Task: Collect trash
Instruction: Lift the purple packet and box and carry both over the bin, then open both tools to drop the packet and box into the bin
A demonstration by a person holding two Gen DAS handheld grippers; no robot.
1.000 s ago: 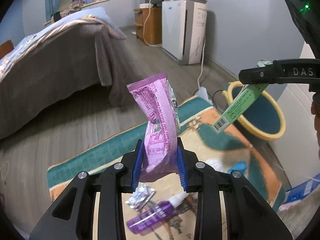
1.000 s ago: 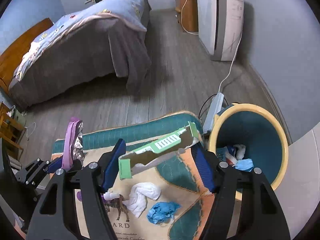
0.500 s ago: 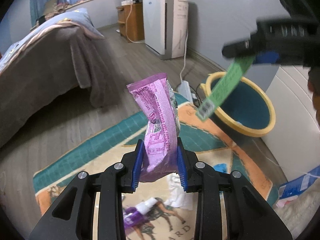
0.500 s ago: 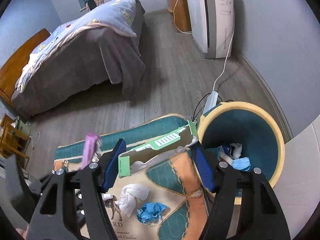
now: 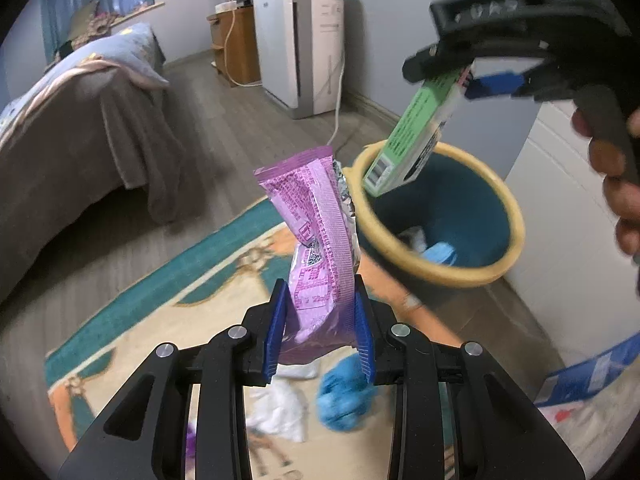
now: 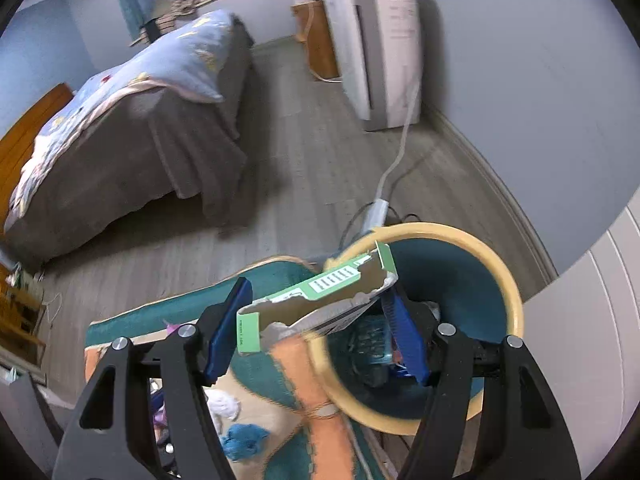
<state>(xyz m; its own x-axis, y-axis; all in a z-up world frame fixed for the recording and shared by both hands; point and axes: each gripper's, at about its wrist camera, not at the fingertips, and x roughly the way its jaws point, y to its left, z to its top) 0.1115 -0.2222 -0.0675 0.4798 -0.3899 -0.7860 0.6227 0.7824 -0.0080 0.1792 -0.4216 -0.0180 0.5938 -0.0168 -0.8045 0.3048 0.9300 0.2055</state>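
My left gripper (image 5: 320, 330) is shut on a crumpled purple wrapper (image 5: 316, 232) that stands up between its blue pads. The right gripper (image 6: 316, 326) is shut on a torn green carton (image 6: 320, 300), held lengthwise between its pads. In the left wrist view that green carton (image 5: 412, 144) hangs tilted over the near rim of the yellow-rimmed teal bin (image 5: 440, 216), with a hand on the right gripper's handle. The bin (image 6: 496, 280) holds some white and blue scraps. The left gripper is just left of the bin, above the rug.
On the patterned rug (image 5: 200, 280) lie a white tissue (image 5: 280, 408), a blue crumpled wad (image 5: 344, 396) and a purple bottle at the bottom edge. A bed (image 6: 132, 136) fills the left. A white appliance (image 6: 376, 48) with a cable stands by the wall behind the bin.
Both grippers have moved right toward the bin with their loads. The green carton, earlier short of the bin, now hangs over its rim. The bin looks closer and larger in both views.
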